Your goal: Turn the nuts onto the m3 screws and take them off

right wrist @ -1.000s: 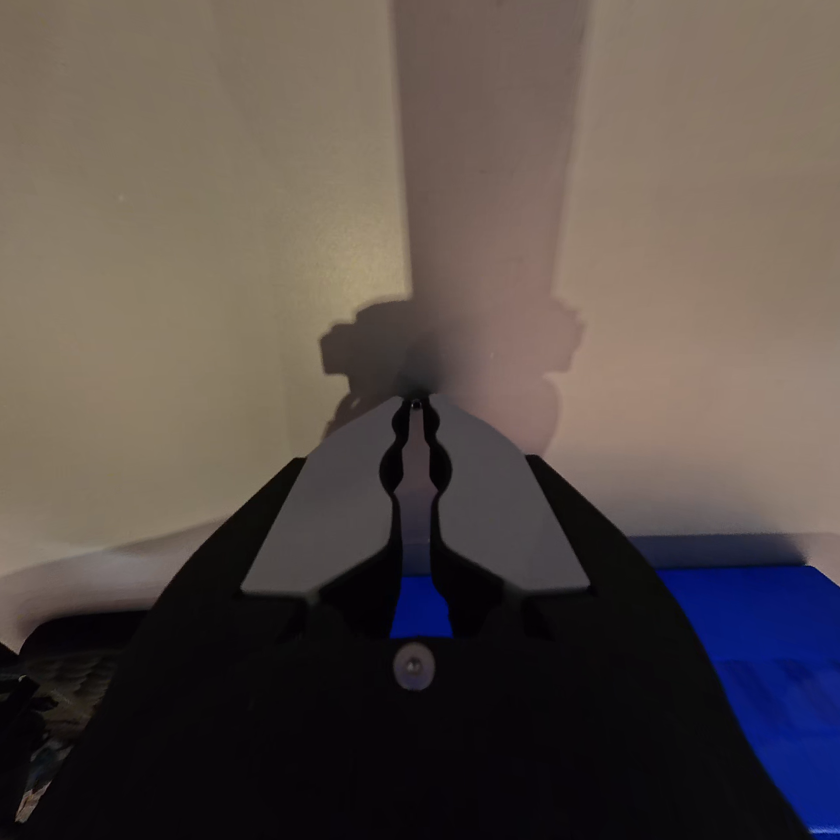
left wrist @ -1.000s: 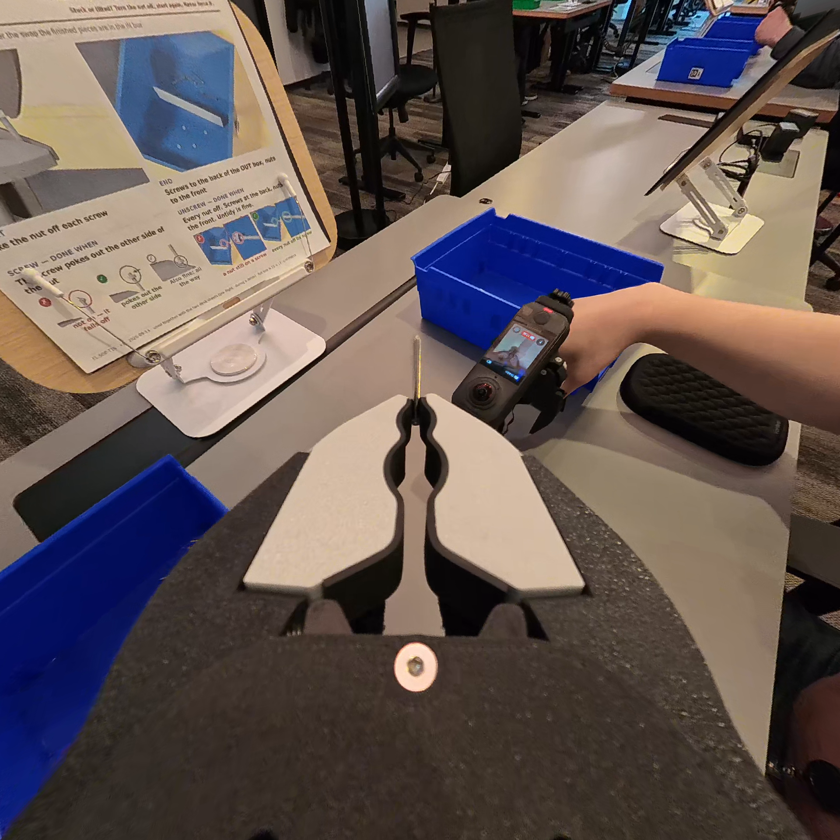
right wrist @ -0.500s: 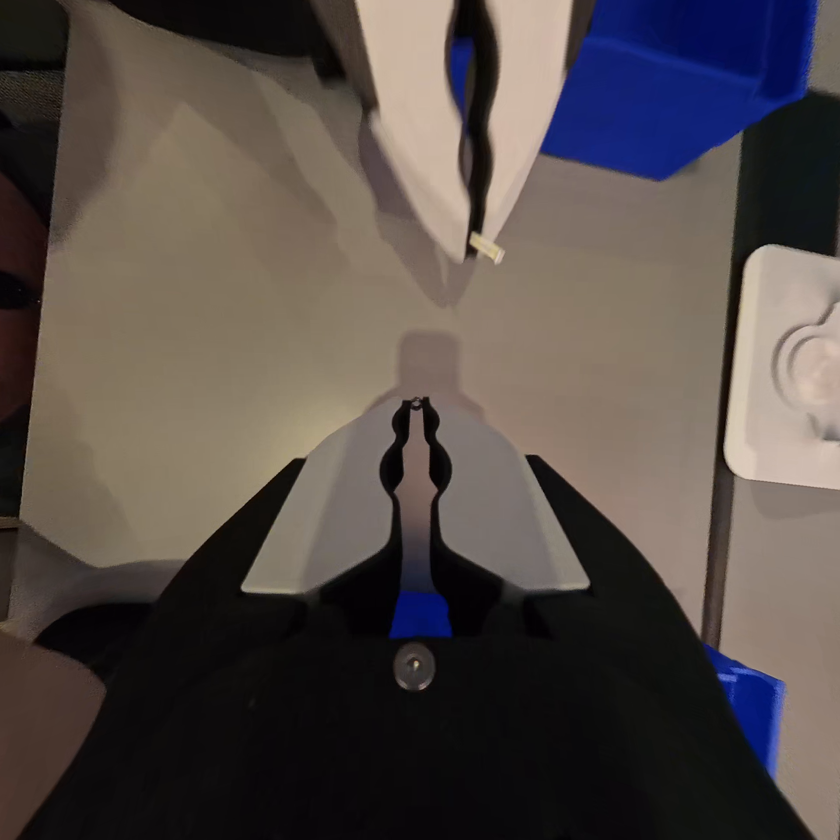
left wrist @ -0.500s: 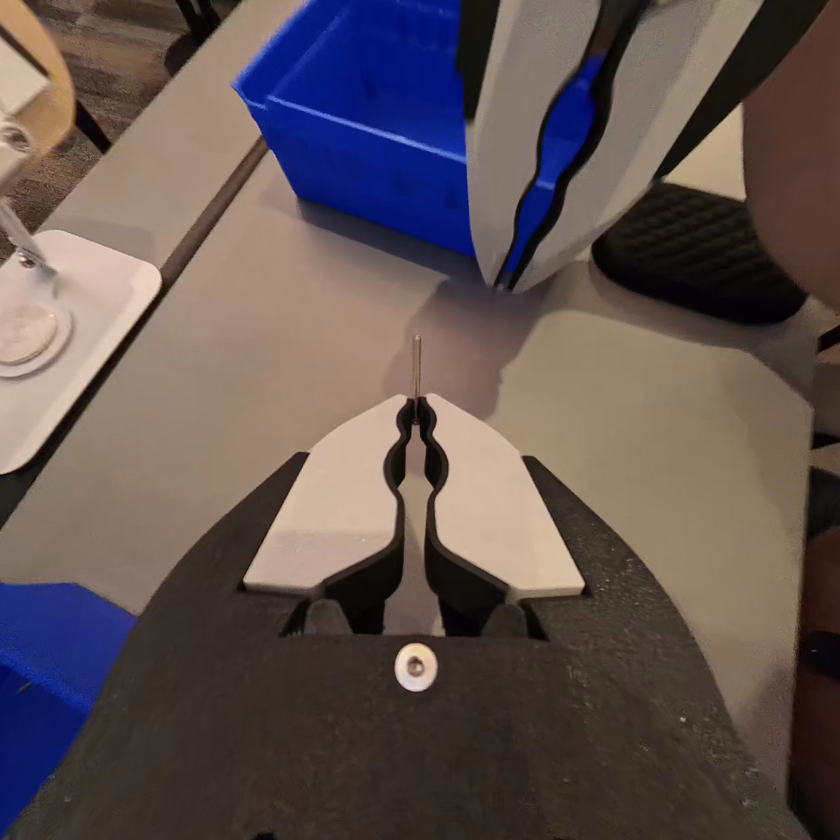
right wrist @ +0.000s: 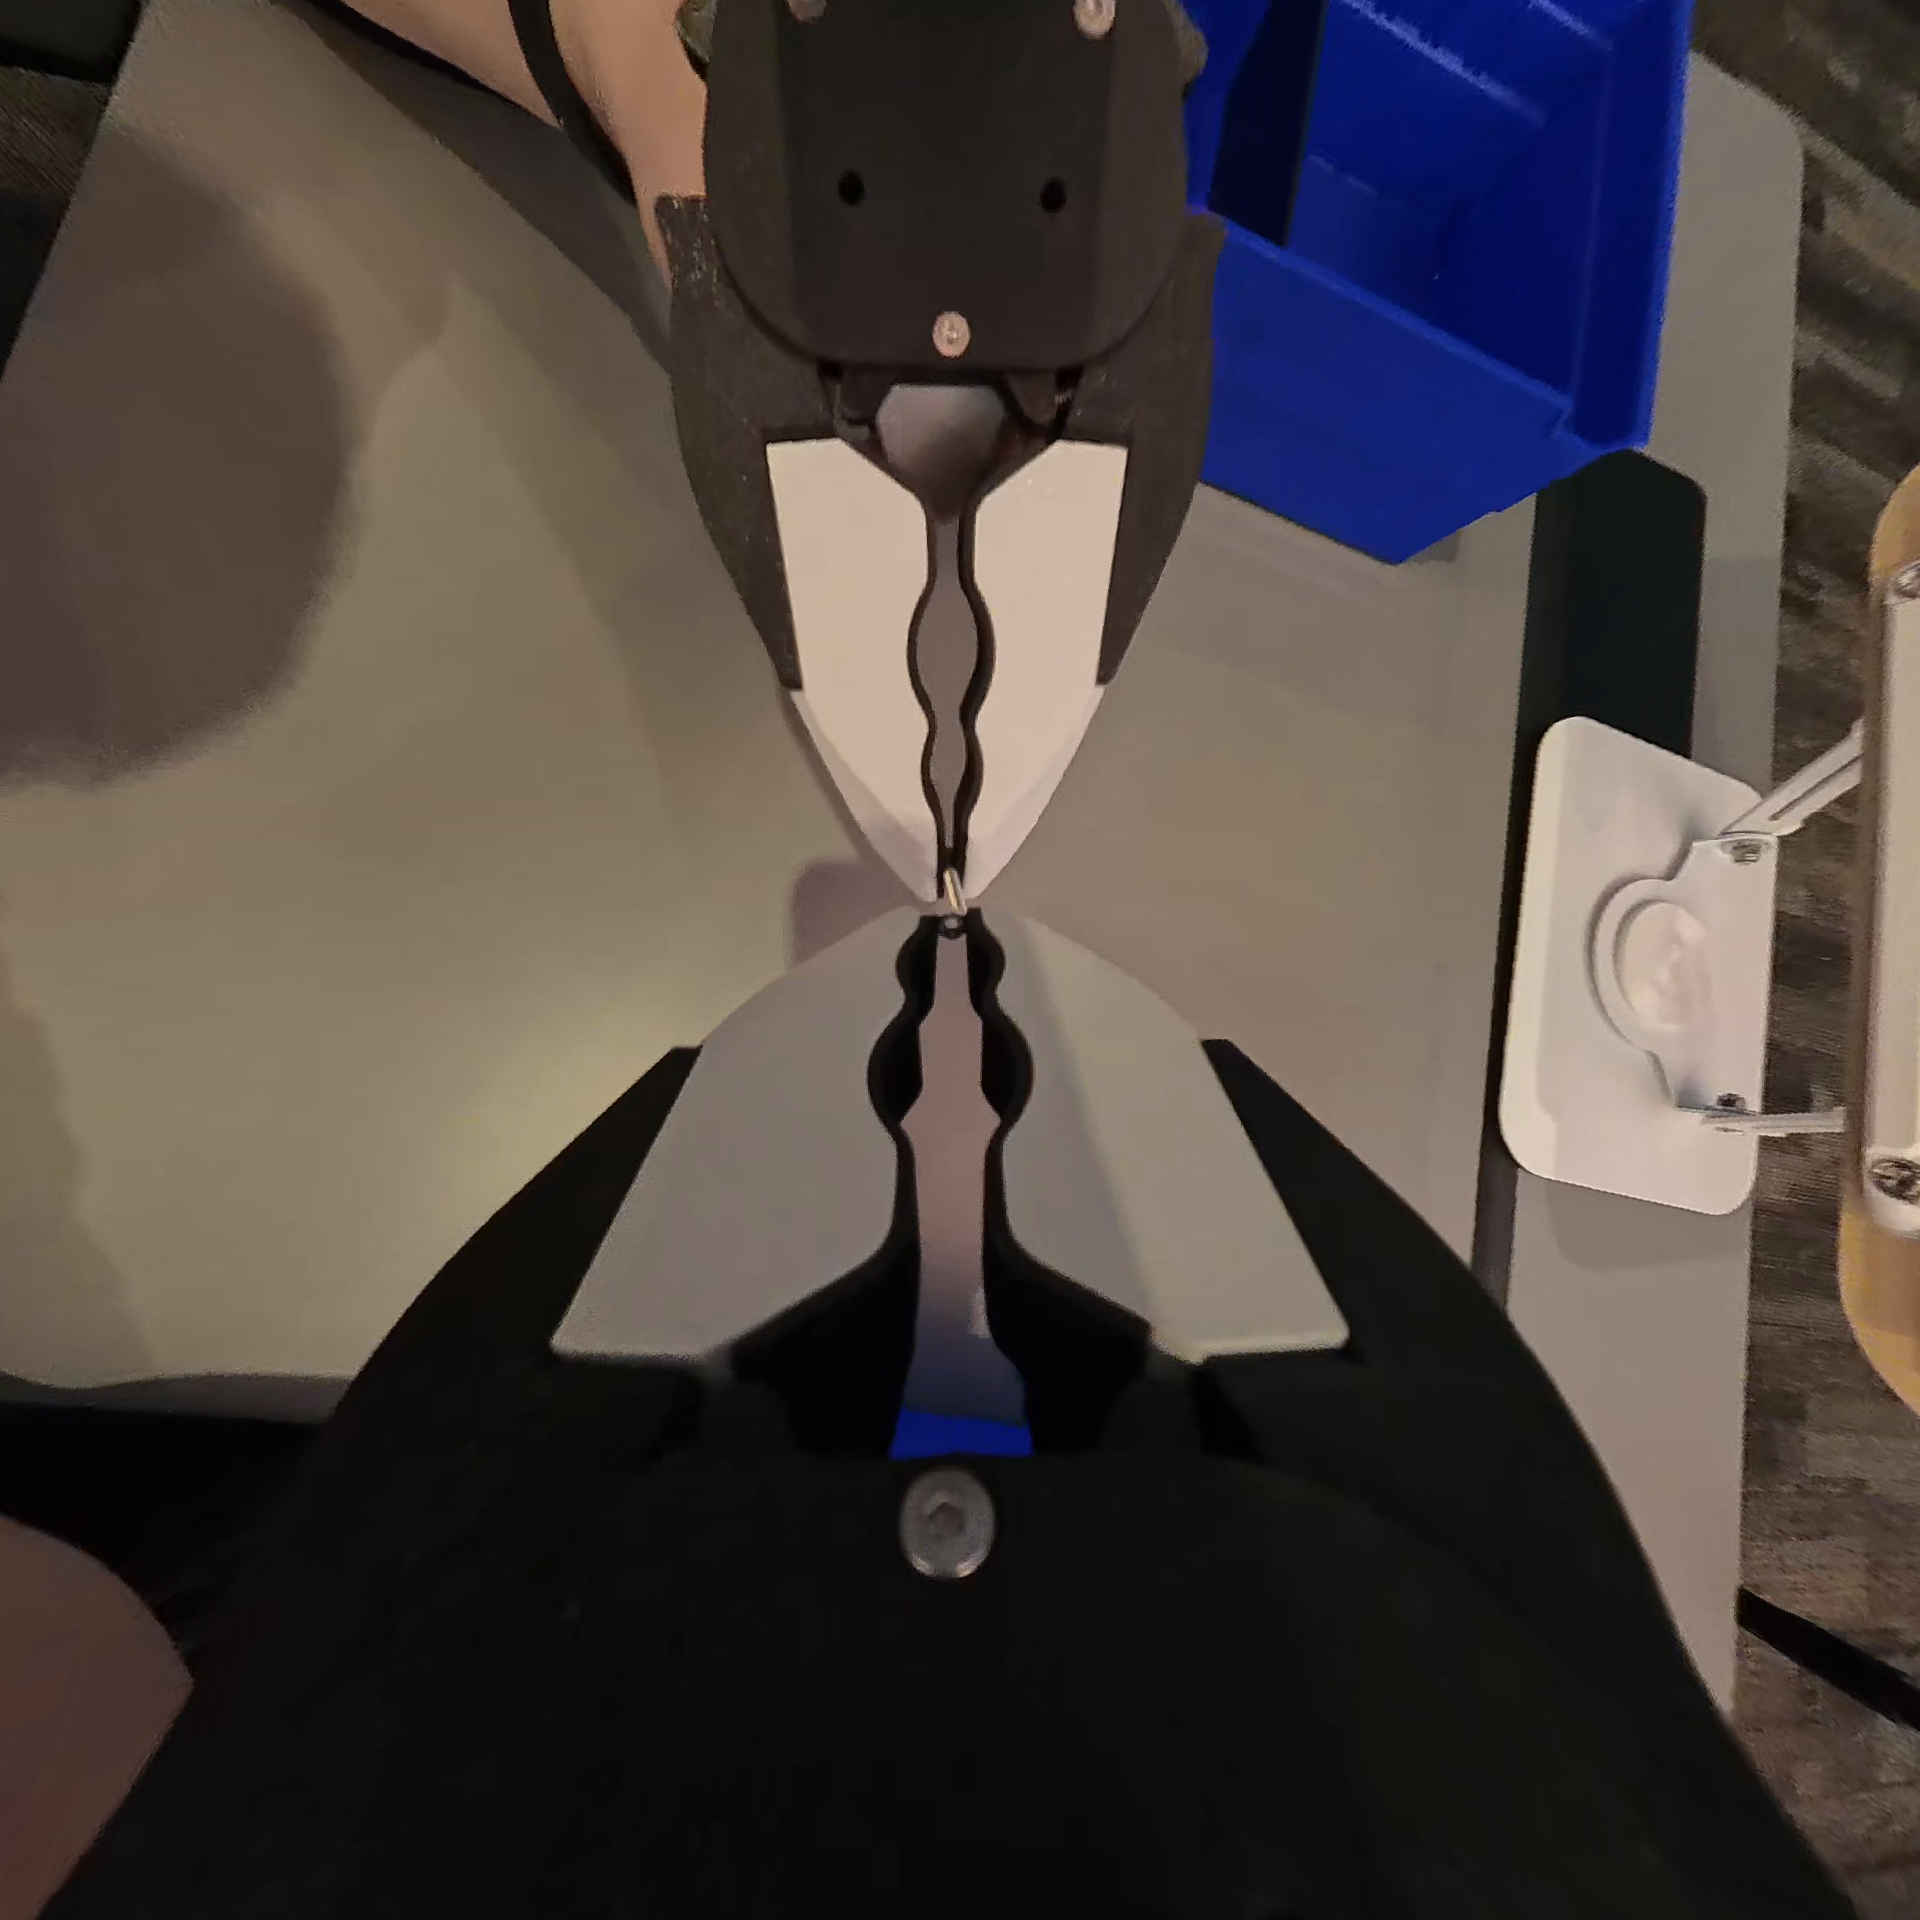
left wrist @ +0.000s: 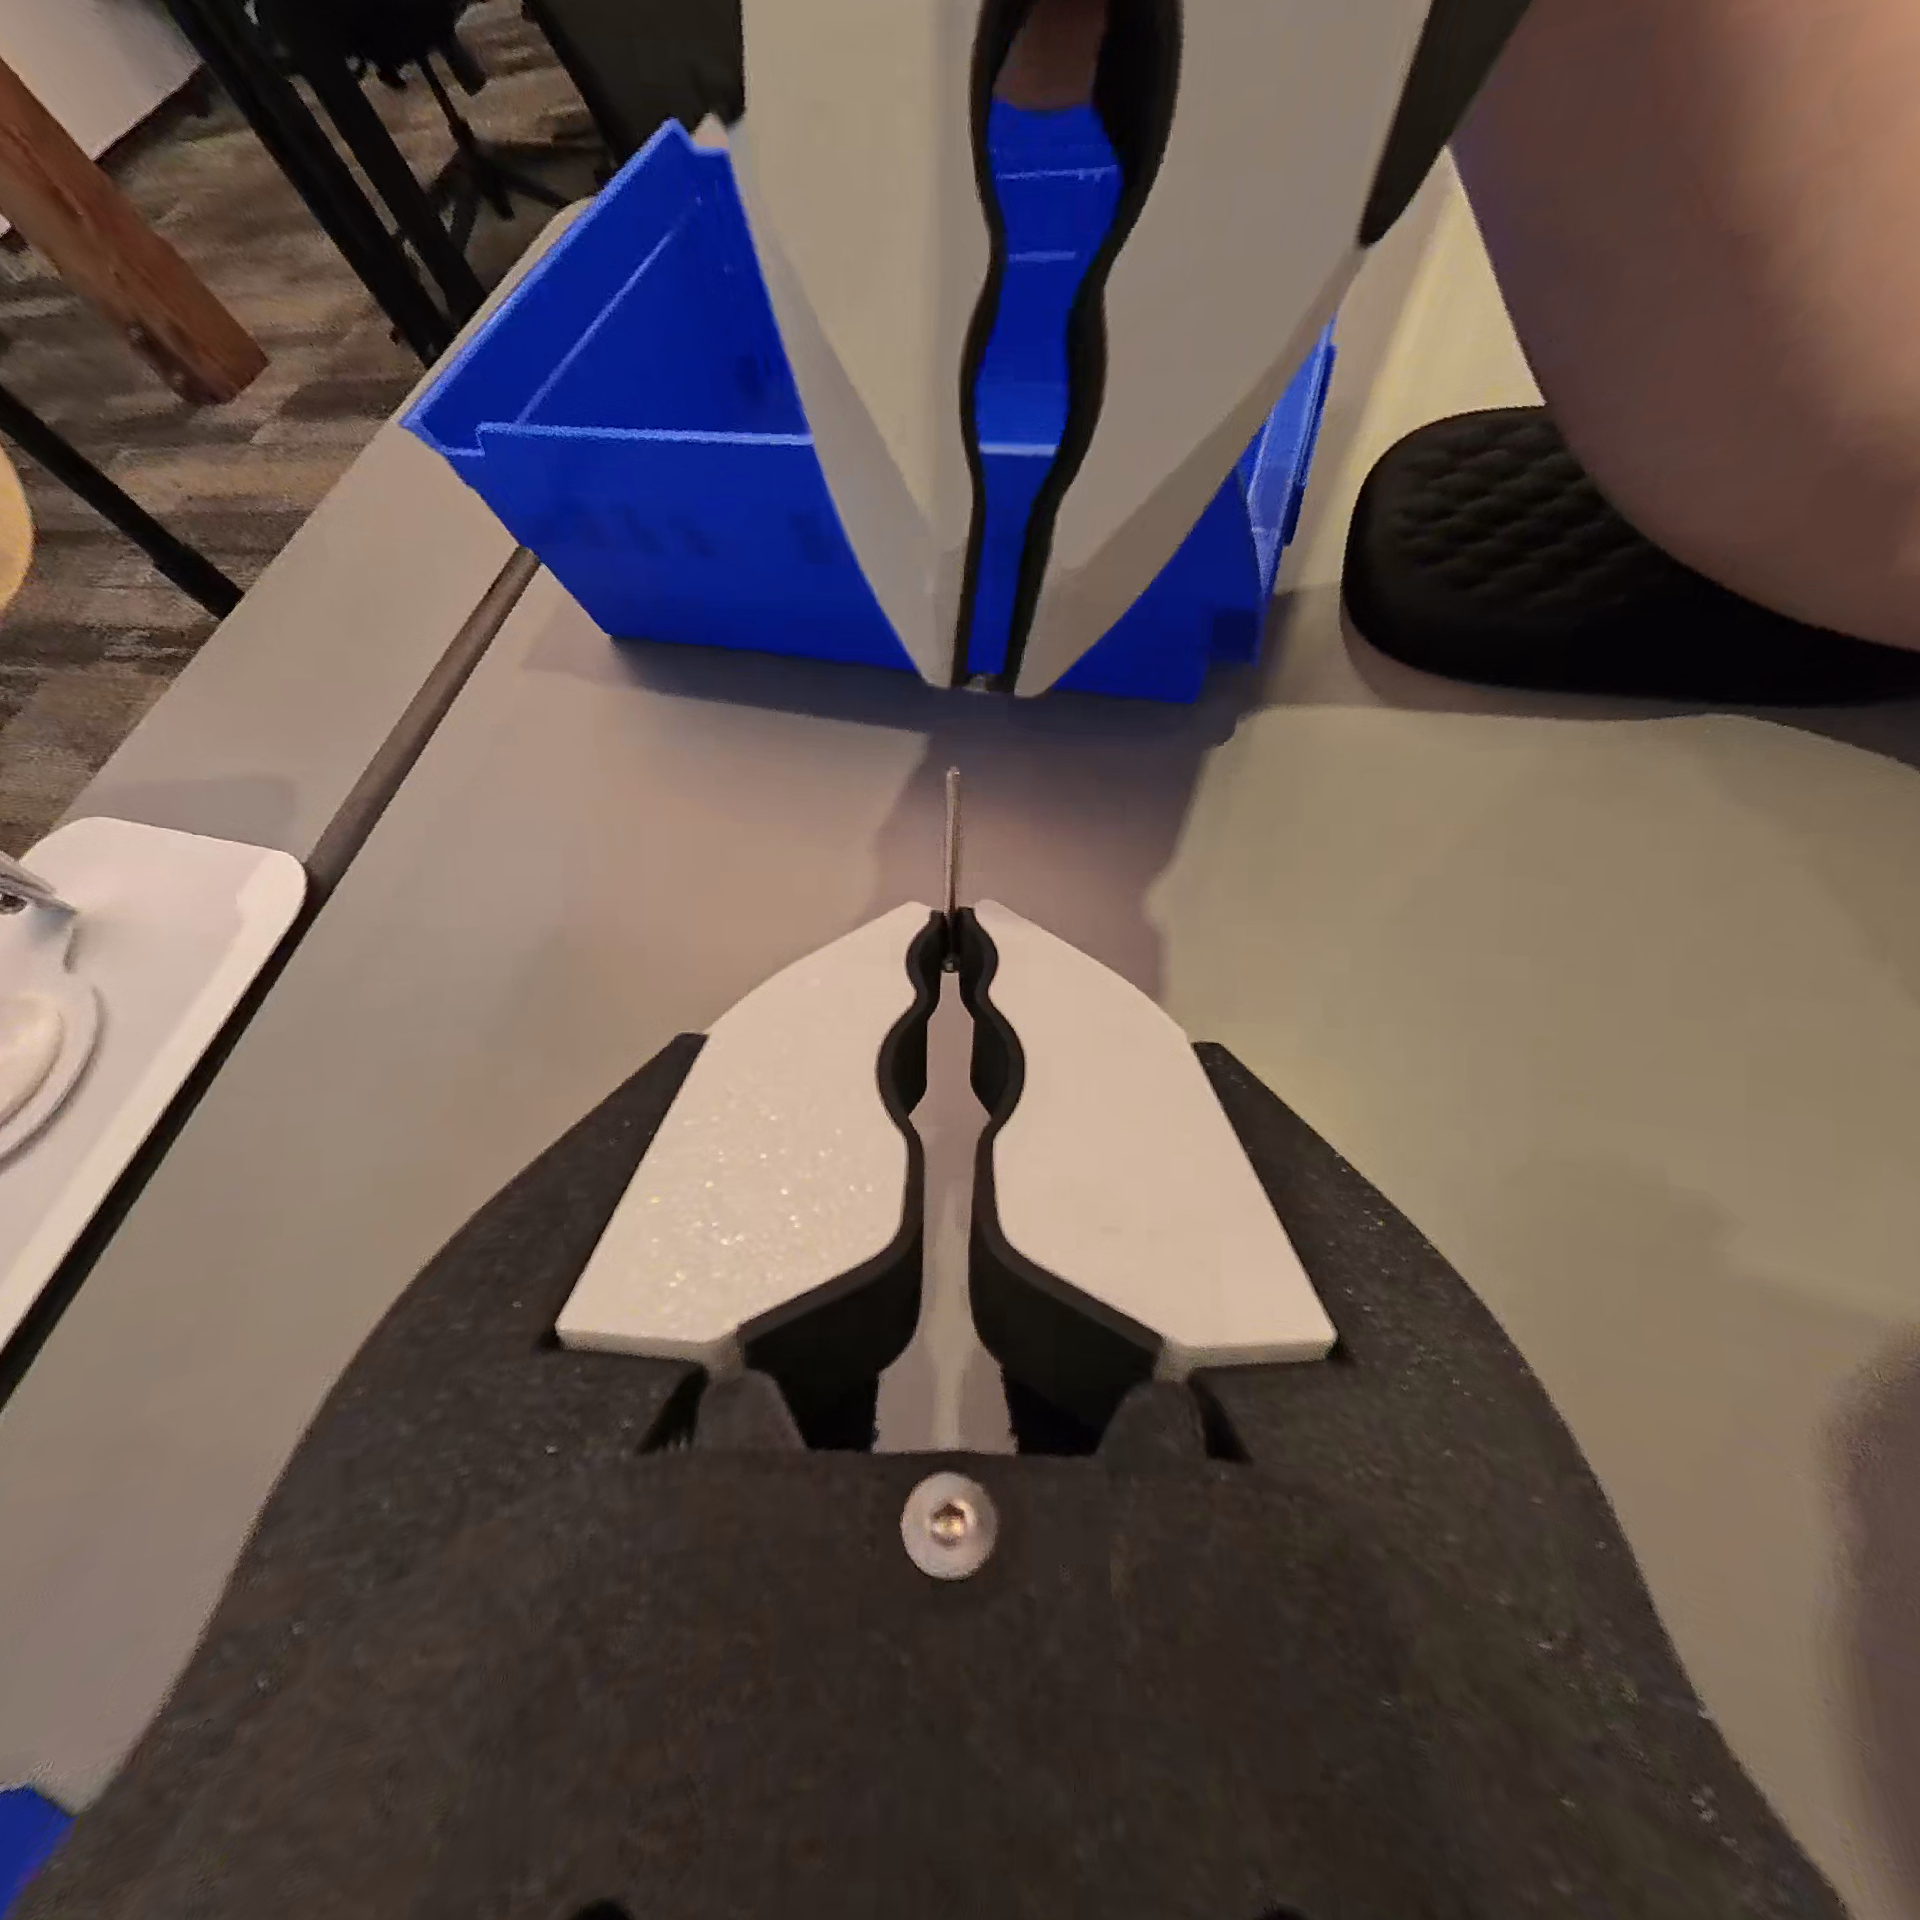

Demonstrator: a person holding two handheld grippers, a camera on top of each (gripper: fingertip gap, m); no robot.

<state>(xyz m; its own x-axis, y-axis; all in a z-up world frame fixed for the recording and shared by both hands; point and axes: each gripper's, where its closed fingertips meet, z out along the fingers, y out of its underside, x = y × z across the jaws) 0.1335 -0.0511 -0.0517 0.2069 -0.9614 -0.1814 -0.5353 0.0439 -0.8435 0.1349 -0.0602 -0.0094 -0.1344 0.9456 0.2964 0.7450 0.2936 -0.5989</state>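
Note:
My left gripper (left wrist: 951, 916) is shut on a thin metal screw (left wrist: 951, 842), whose shaft sticks out forward over the grey table (left wrist: 1455, 935). My right gripper (left wrist: 982, 683) faces it from the top of the left wrist view, shut on a tiny nut (left wrist: 977, 683) at its tips, a short gap beyond the screw's end. In the right wrist view my right gripper (right wrist: 949, 928) is at the bottom with the nut (right wrist: 948, 925) at its tips. The left gripper (right wrist: 951, 881) points down at it, the screw (right wrist: 952, 891) almost meeting the nut.
A blue bin (left wrist: 644, 520) stands behind the right gripper, with a black wrist pad (left wrist: 1507, 540) to its right under a person's arm (left wrist: 1714, 260). A white stand base (left wrist: 135, 935) sits at the left. In the right wrist view a second blue bin (right wrist: 1403, 364) is at top right. Tip to tip, the grippers are about 5 cm apart.
Both grippers have swung to face each other tip to tip. The right gripper, with the nut, has come from above the table to just in front of the screw's end.

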